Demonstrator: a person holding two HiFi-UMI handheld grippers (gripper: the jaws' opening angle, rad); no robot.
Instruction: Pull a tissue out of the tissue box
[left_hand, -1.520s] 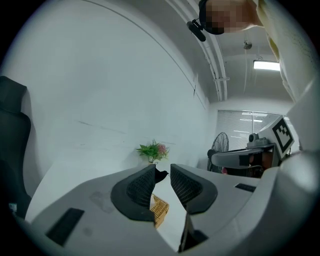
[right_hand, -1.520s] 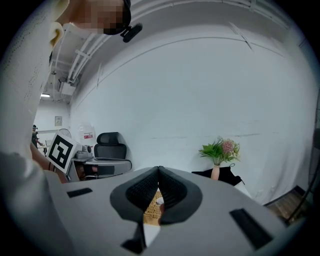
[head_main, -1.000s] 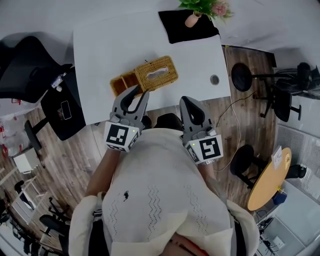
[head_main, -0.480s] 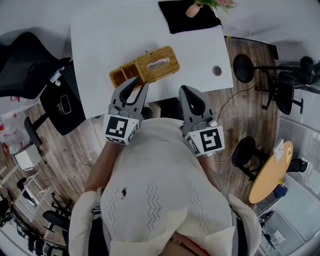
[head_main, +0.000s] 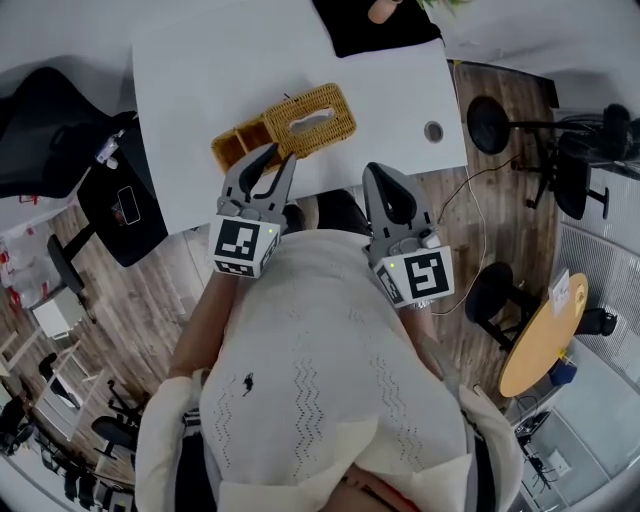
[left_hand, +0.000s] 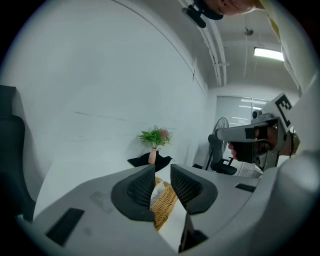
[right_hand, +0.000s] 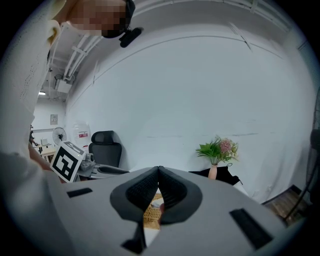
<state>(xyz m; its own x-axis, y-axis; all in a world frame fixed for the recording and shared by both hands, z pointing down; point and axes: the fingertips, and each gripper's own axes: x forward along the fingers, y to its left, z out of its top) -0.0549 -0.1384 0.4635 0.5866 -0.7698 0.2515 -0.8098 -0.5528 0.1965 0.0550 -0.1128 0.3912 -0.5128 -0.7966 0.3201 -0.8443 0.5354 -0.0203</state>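
Observation:
A woven wicker tissue box (head_main: 312, 120) lies on the white table (head_main: 200, 70), with a white tissue (head_main: 312, 122) poking out of its top slot. My left gripper (head_main: 273, 158) hovers at the table's near edge, just short of the box's left end, jaws slightly apart and empty. In the left gripper view, the box (left_hand: 169, 201) and its tissue (left_hand: 157, 190) show through the gap of the left gripper (left_hand: 162, 171). My right gripper (head_main: 380, 175) is off the table's near edge, right of the box, jaws together. A strip of the box (right_hand: 151, 214) shows below the right gripper (right_hand: 159, 171).
A smaller wicker tray (head_main: 235, 150) adjoins the box's left end. A black mat (head_main: 380, 35) with a vase of flowers (left_hand: 152, 156) sits at the table's far side, and a cable hole (head_main: 433, 131) at its right. Black office chairs (head_main: 45, 130) stand to the left.
The table and box have slid slightly upward in the head view. Both grippers stay near the table's near edge with their jaws as before.

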